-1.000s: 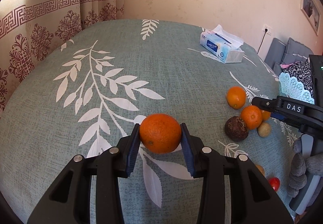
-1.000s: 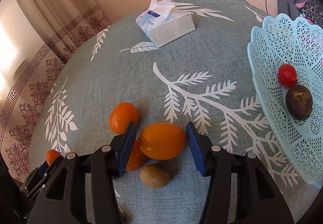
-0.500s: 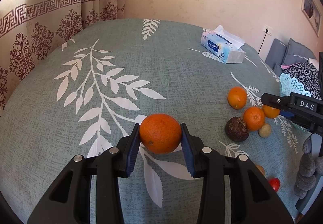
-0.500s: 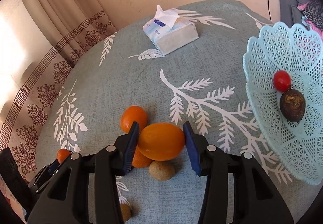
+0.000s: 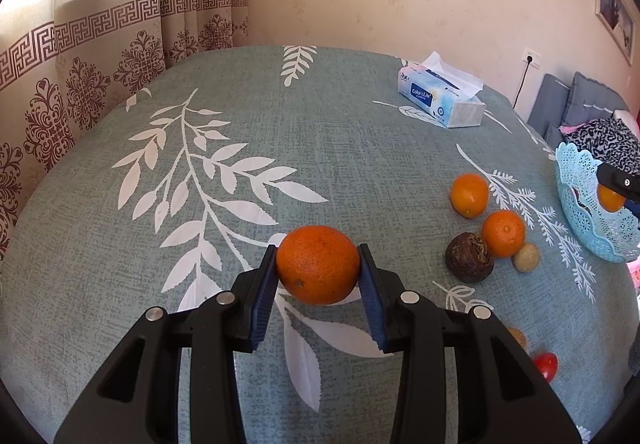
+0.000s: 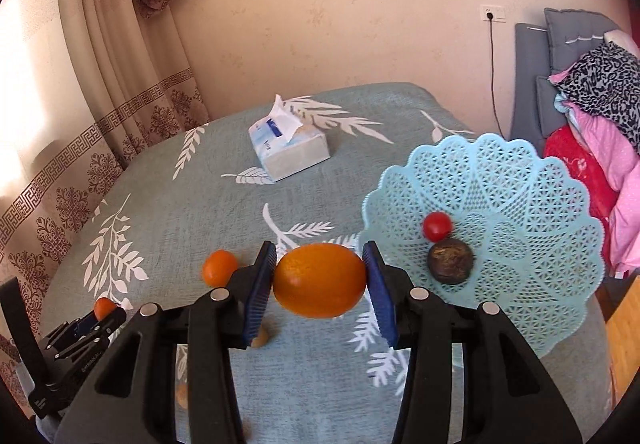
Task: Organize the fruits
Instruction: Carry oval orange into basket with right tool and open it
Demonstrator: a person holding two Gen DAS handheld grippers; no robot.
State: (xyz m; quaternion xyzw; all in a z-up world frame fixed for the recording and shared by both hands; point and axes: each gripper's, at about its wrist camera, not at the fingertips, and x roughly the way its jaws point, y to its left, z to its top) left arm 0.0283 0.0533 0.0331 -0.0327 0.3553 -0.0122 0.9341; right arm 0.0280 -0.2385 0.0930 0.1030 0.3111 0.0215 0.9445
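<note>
Right gripper [image 6: 320, 280] is grasping a smooth orange [image 6: 319, 280] at its widest girth; firm, rollable, basket [image 6: 520, 204] ahead-right.

Left gripper [image 5: 318, 264] is clenching a second orange [image 5: 318, 264] likewise.

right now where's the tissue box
The tissue box sits at the table's far side, right of centre in the left wrist view, beyond the loose oranges and well apart from them.

A tissue box [image 5: 442, 100] sits on the teal leaf-print cloth of the worktop [image 5: 248, 148] at about two o'clock — a patterned curtain [image 5: 100, 44] hangs at ten o'clock. A wall socket [image 6: 495, 13] and piled bedding [image 6: 600, 116] lie around two o'clock.
</note>
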